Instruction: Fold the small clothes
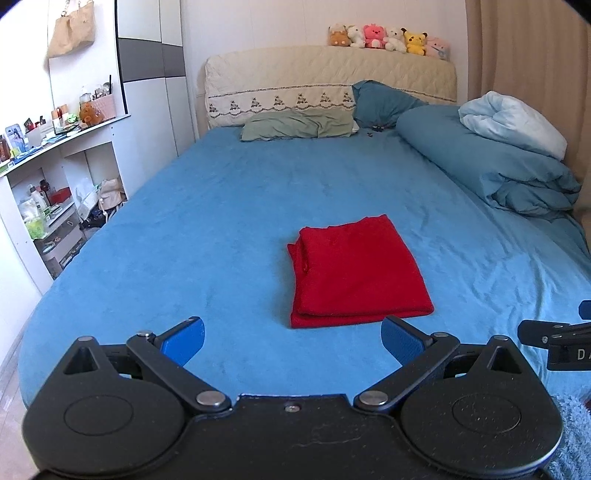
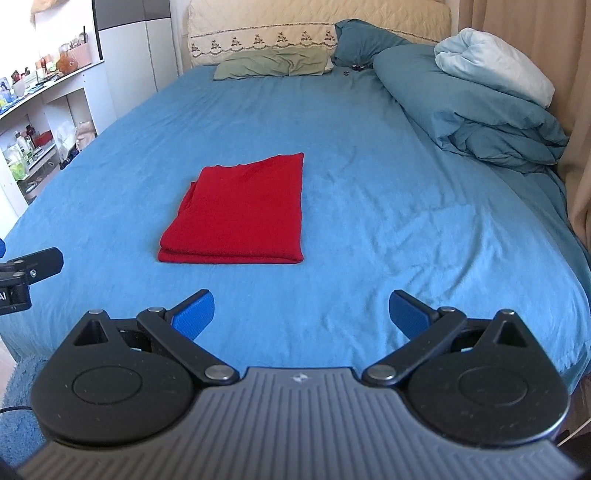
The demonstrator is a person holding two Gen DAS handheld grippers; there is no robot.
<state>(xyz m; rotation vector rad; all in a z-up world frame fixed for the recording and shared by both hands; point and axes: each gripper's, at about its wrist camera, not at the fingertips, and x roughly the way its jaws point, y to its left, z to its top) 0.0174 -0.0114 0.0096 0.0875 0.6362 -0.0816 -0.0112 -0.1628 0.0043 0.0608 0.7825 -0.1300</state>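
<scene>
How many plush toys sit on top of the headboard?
6, in a row on the headboard in the left wrist view: brown, white, pink, white, yellow, pale pink. The right wrist view cuts them off.

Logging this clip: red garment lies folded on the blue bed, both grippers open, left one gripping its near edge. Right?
Not quite. The left gripper is open but holds nothing; the left wrist view shows it short of the folded red garment. The right gripper is open too.

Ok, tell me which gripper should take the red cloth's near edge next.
Probably the left gripper. It is open and the red cloth lies nearly straight ahead, its near edge just beyond the fingers. From the open right gripper the cloth sits off to the left, farther away.
</scene>
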